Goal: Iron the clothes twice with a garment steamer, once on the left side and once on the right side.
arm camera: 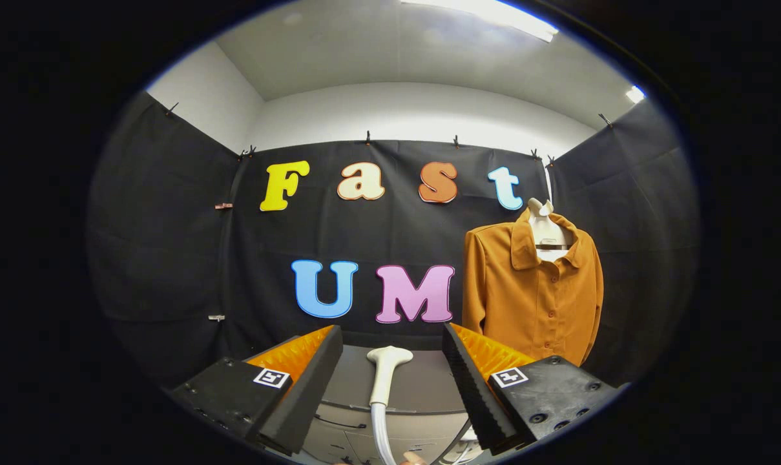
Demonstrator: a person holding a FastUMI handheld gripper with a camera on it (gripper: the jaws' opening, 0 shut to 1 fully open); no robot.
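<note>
An orange-brown buttoned shirt (533, 290) hangs on a white hanger (545, 229) against the booth's back wall, beyond my right finger. The white garment steamer head (385, 374) stands upright with its hose running down from it, in the gap between my two fingers. My gripper (393, 361) is open; the fingers stand wide apart, clear of the steamer on both sides.
A grey cabinet top (422, 384) with drawers below lies under the steamer, right in front of the back wall. A fingertip of a person's hand (413, 458) peeks in beneath the hose.
</note>
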